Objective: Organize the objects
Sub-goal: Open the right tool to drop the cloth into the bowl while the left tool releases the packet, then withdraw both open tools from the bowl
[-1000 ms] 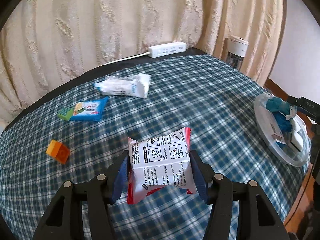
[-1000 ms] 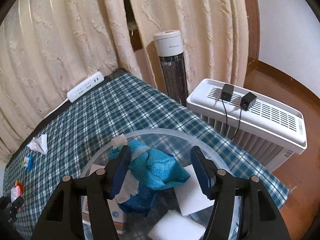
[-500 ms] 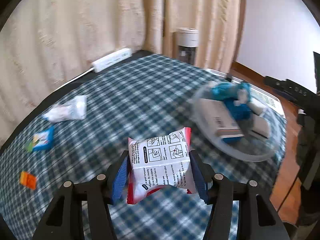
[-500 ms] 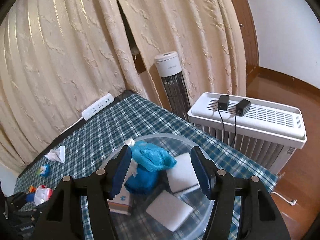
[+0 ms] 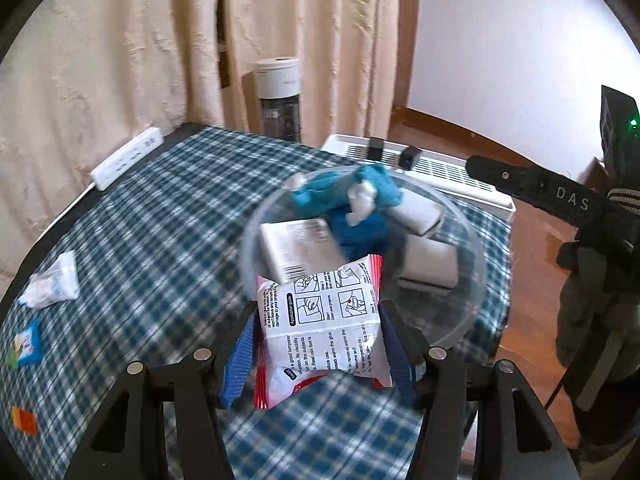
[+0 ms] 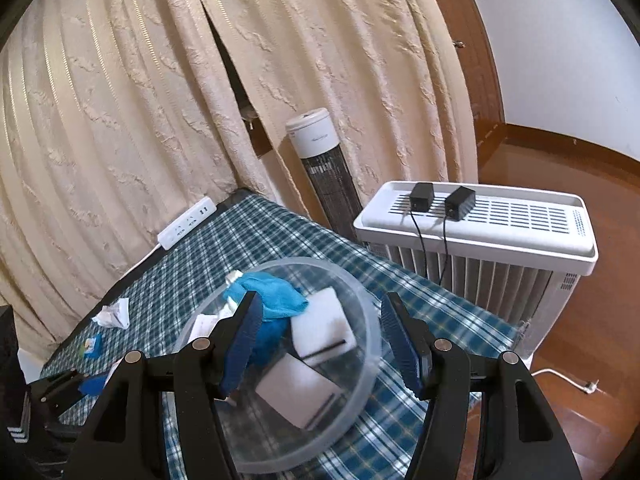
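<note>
Left fingers (image 5: 240, 354) pinch a crinkly foil packet (image 5: 322, 330); right fingers (image 6: 402, 344) gape above the clear round bowl (image 6: 362, 360).

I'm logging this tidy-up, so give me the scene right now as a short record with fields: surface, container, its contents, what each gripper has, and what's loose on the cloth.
surface: checked blue tablecloth
container: clear round bowl
contents: blue cloth, white blocks, printed box
left gripper: shut on red-and-white packet
right gripper: open, empty
loose: crumpled white wrapper, small blue packet, orange block
</note>
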Motion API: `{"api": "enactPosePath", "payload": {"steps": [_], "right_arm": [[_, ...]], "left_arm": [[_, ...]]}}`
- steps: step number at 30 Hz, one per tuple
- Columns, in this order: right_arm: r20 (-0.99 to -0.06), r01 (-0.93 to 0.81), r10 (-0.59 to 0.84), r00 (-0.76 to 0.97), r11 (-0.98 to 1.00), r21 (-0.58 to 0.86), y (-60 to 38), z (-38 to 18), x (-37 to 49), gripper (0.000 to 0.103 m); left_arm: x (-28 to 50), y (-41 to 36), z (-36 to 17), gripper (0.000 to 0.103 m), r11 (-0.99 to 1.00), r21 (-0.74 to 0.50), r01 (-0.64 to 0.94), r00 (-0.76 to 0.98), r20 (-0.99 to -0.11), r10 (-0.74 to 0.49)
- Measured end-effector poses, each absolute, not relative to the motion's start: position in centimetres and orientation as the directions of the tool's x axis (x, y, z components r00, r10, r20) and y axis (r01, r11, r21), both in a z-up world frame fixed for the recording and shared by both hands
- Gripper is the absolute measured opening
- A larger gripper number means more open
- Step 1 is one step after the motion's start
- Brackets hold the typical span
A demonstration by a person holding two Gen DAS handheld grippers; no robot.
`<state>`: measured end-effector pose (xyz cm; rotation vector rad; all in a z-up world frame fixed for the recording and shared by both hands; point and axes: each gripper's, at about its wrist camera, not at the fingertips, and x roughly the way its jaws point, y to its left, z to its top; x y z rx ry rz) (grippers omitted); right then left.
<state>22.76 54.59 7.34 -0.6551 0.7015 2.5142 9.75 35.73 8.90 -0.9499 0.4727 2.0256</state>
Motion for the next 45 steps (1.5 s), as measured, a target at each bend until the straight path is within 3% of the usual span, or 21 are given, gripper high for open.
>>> {"api": "enactPosePath", "payload": {"steps": [9,14,24,34,45], "right_arm": [[-0.555,-0.538,0.279,-0.783,-0.752,0.381,55.6,6.2,23.7,0.063],[-0.555,-0.540,0.279,-0.784,-0.747,0.388,55.8,6.0,24.0,0.063],[-0.559,-0.529,0.261,-0.787,-0.751,0.394,55.4,5.8,23.8,0.063],[-0.564,-0.493,0.222,-0.795,-0.778,0.390,53.1,6.1,22.3,0.063],[-0.557,-0.420,0.151,-0.817,-0.817,0.394,49.4,6.7,19.7,0.065]], "left_arm": [[10.3,38.8,8.0,0.062,-0.543,-0.021,-0.839,-0.326,-0.780,0.534],[10.1,39.5,7.7,0.079,-0.539,-0.048,-0.841,-0.305,-0.781,0.545],[8.7,37.6,7.5,0.084,-0.603,-0.053,-0.796,-0.342,-0.783,0.520],[7.9,35.2,7.4,0.097,-0.665,-0.012,-0.747,-0.414,-0.775,0.478],[6.1,30.3,7.9,0.102,-0.752,-0.002,-0.659,-0.490,-0.758,0.431]]}}
